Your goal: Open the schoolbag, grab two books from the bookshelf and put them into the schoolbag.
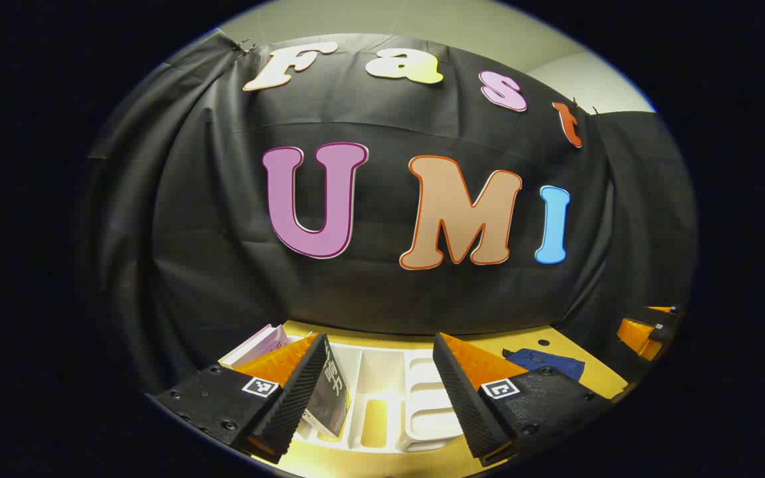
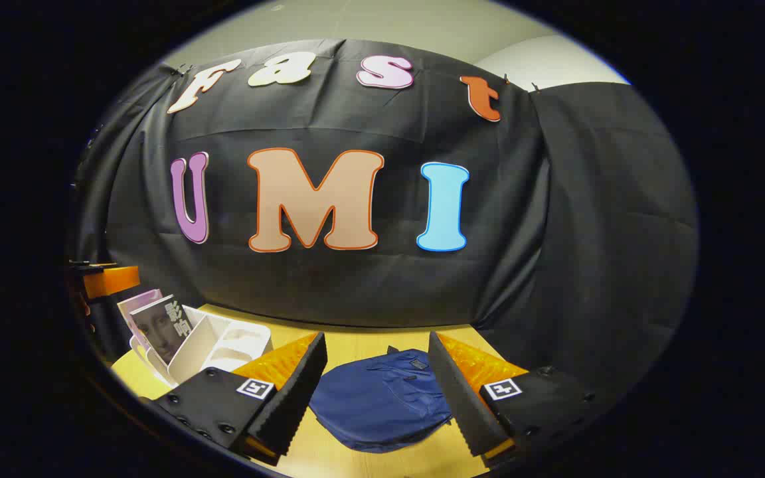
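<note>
Blue fabric bag point(image 2: 382, 398), lower centre of the right gripper view, lies flat and closed between my right gripper point(image 2: 377, 392), fingers apart; soft, light, best gripped at the zipper. My left gripper point(image 1: 380, 392), also apart, faces the bookshelf point(image 1: 382, 398).

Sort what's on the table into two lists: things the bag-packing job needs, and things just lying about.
Needed for the job:
- blue schoolbag, lying flat and apparently closed
- white bookshelf
- dark-covered book in the bookshelf
- pale pink book beside it
- left gripper and right gripper, both open

Just lying about:
- nothing else that I can make out on the yellow table
</note>
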